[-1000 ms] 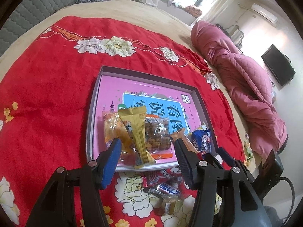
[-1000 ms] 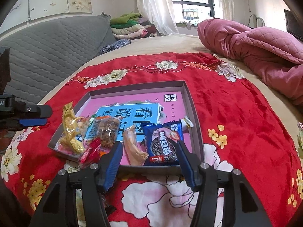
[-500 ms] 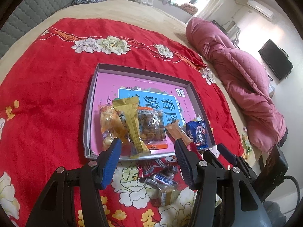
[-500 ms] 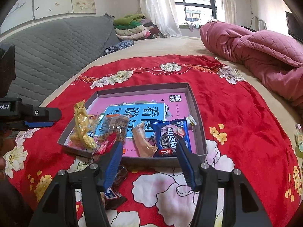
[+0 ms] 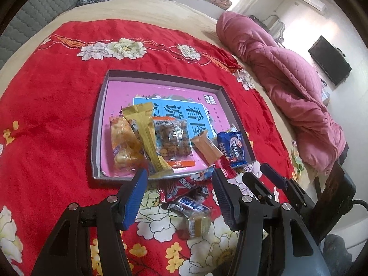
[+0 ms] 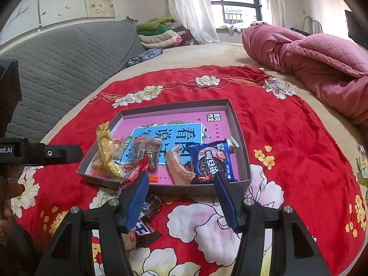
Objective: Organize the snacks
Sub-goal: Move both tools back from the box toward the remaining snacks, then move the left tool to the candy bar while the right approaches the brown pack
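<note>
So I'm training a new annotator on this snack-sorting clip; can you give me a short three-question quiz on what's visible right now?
1. True or false: the blue cookie pack lies inside the grey tray.
2. Multiple choice: the small chocolate bars lie (A) in the tray, (B) on the red blanket in front of the tray, (C) on the pink quilt.
3. Is either the left gripper or the right gripper holding a snack?

Key: 1 true. 2 B. 3 No; both stand open with nothing clamped.
</note>
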### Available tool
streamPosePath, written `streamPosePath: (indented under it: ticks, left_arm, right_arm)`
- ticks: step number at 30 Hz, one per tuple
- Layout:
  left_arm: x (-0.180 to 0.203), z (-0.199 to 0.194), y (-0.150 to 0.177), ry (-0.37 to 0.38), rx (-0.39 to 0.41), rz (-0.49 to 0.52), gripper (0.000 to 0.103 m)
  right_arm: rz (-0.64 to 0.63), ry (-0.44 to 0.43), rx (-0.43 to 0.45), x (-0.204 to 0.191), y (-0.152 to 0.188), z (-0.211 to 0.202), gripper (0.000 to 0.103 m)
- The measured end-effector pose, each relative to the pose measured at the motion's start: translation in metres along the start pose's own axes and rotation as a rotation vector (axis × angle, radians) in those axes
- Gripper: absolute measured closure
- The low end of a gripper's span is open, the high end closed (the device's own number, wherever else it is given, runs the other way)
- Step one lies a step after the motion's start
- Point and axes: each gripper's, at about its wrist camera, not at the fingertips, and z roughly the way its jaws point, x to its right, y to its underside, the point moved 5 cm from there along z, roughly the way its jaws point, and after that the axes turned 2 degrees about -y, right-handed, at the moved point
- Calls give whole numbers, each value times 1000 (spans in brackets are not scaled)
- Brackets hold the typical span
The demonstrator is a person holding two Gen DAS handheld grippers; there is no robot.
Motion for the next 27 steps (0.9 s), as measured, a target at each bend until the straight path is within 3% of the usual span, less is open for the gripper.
streamPosePath:
  ticks: [7, 27]
  left_arm:
    - [5, 6, 7, 5, -36, 19, 43]
    - [9, 26, 18, 34, -118, 31, 43]
  right_arm:
    - [-10, -17, -24, -5, 4, 0, 45]
    - [-35, -81, -214, -26, 37, 42, 45]
